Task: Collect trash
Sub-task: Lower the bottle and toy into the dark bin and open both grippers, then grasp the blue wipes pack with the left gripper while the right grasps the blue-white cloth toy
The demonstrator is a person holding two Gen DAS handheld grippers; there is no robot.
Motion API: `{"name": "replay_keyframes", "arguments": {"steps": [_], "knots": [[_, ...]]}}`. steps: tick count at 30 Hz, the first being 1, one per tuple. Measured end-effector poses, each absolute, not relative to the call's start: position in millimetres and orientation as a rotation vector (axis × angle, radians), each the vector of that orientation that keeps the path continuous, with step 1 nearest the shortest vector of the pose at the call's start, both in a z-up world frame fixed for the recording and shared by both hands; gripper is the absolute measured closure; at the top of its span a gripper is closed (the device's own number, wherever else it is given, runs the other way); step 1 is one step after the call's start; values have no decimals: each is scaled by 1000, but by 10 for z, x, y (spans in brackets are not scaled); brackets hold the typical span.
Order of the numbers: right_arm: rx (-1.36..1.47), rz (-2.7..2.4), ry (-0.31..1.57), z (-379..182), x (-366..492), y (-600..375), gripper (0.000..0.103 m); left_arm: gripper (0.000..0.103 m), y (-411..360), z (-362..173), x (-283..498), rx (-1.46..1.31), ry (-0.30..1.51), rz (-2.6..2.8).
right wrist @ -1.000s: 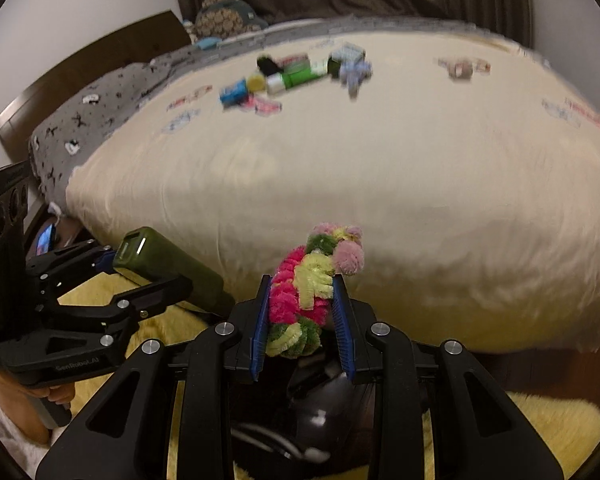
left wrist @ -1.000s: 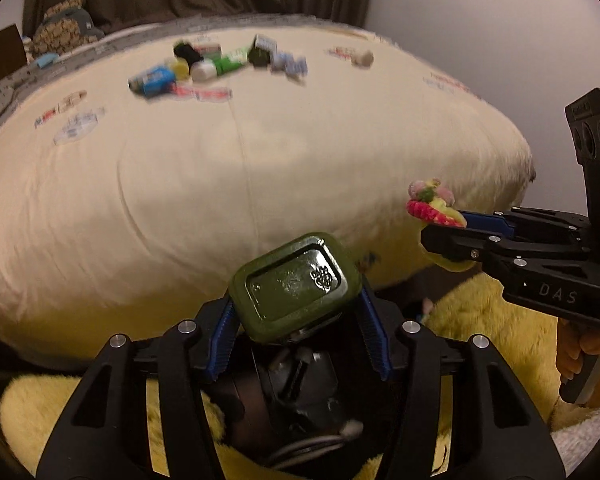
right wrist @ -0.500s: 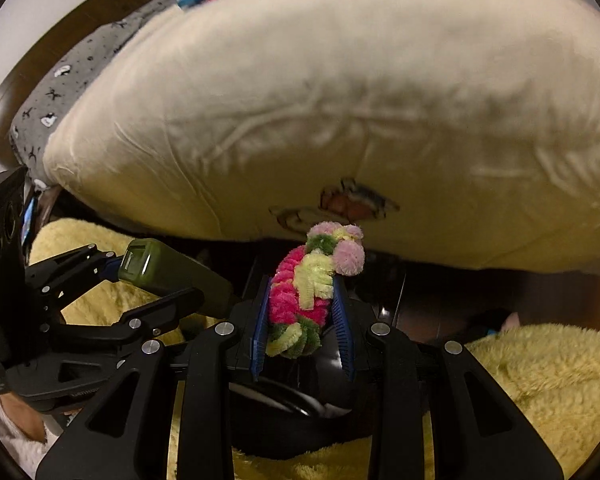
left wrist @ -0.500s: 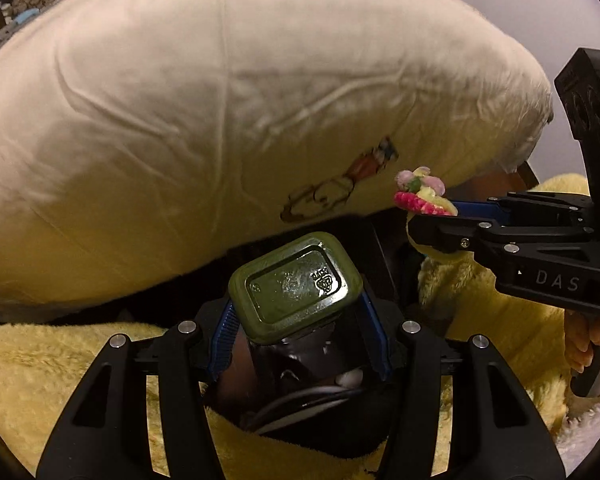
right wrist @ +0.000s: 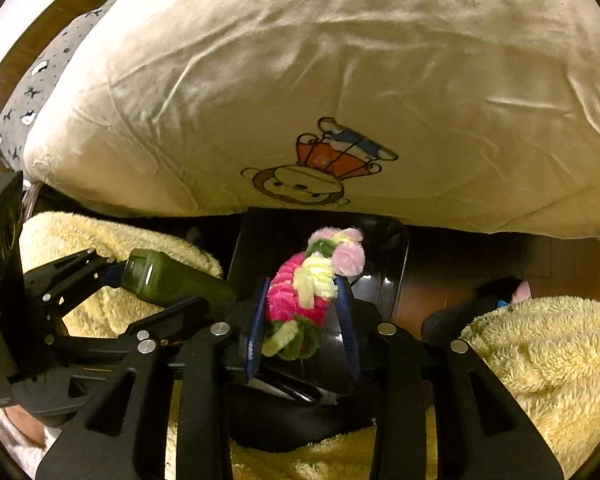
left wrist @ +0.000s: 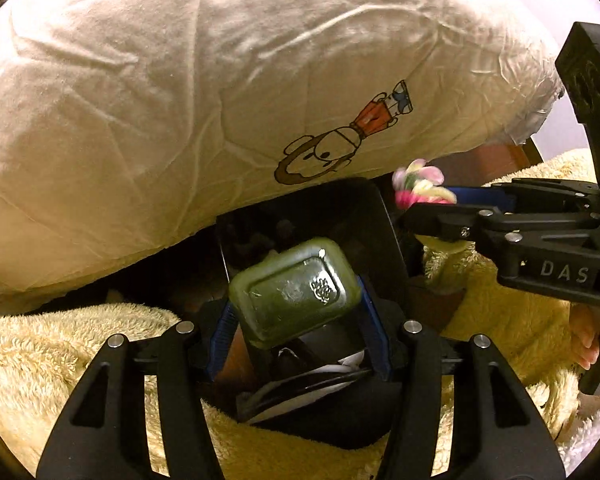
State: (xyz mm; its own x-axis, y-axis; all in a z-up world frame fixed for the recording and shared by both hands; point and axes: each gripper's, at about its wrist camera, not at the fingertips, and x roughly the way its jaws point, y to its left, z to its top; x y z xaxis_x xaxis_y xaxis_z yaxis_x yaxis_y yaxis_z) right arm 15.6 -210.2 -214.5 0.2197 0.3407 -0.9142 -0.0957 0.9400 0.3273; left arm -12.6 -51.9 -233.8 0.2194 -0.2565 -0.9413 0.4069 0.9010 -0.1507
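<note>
While both jaws open, green bottle (left wrist: 294, 292) and pipe-cleaner bundle (right wrist: 308, 296) perhaps slipping above black bin (left wrist: 364, 216), duvet edge (left wrist: 180, 120) close overhead.

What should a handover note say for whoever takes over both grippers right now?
Left gripper: jaws opening, green bottle tilting loose between them, over the black bin.
Right gripper: jaws opening, pipe-cleaner bundle between the pads, over the same bin.
Bin sits below the cream duvet, between yellow fleece blankets.
Done: both items carried to the bin.
Left: finish both drops. More small items on the bed cannot be confirmed from here.
</note>
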Motion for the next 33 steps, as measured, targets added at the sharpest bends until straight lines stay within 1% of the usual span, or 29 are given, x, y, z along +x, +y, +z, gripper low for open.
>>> {"name": "replay_keyframes", "arguments": {"steps": [1,3,8,13,15,20,27,33], "knots": [[221,303,1315,-2125,168,-2110,59,46,-512,-2328,-120,138,1266,-457],[227,297,1302,-2073,180,-2122,54,43,-527,-2323,-108,139,1257,-449],[222,286,1280,-2025,207,-2164,51,41,-494,-2243,-93,140,1235,-433],[199,282,1241,-1874,225,-2172,45,39,-409,-2052,-79,129,1185,-418],[180,283,1199,-1725,254,-2165,43,37,-361,-1941,-63,122,1154,-410],[154,304,1053,-1337,373,-2217,36,32,-191,-1560,56,89,1052,-376],[101,266,936,-951,804,-2254,34,31,96,-1132,474,85,942,-291],[110,224,893,-795,1331,-2275,33,29,224,-874,1036,79,875,-189]]}}
